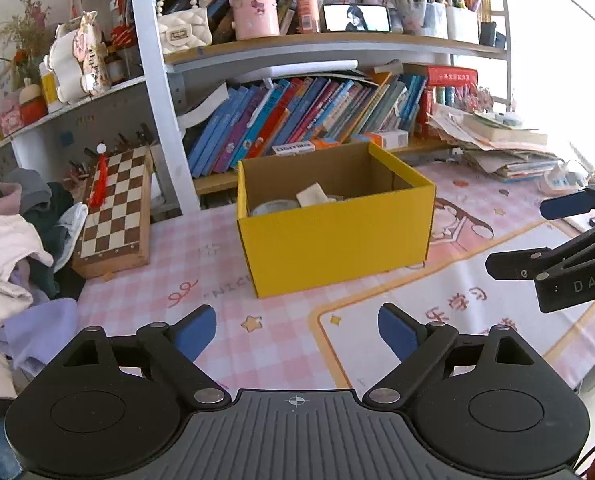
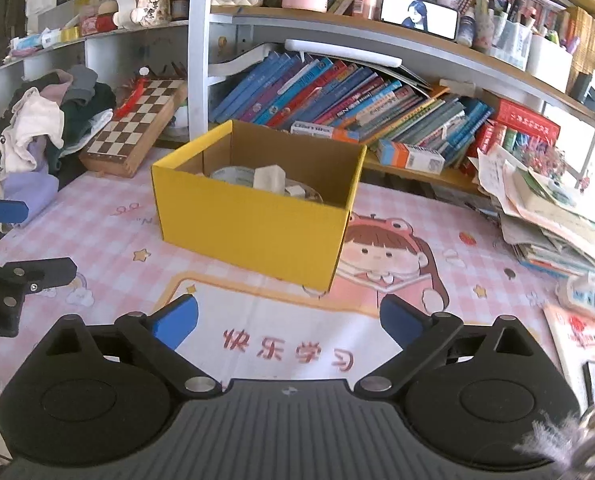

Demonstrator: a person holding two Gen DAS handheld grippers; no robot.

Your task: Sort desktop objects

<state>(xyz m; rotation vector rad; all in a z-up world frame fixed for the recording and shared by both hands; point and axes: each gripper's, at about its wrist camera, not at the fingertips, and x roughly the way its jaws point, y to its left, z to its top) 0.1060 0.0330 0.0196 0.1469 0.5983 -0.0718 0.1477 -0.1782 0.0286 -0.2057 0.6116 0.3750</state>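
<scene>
A yellow cardboard box (image 1: 337,240) (image 2: 253,224) stands open on the pink checked desk mat. Inside it lie a roll of tape (image 1: 273,207) (image 2: 233,174) and a pale eraser-like block (image 1: 312,195) (image 2: 268,176). My left gripper (image 1: 297,330) hovers over the mat in front of the box, open, nothing between its blue pads. My right gripper (image 2: 289,322) also hangs open and empty in front of the box. In the left wrist view the right gripper (image 1: 537,236) shows at the right edge; in the right wrist view the left gripper (image 2: 37,240) shows at the left edge.
A folded chessboard (image 1: 115,212) (image 2: 137,124) leans at the left by a heap of clothes (image 1: 13,248) (image 2: 37,140). Behind the box runs a shelf of books (image 1: 317,116) (image 2: 357,100). A stack of papers and books (image 1: 505,144) (image 2: 545,216) lies at the right.
</scene>
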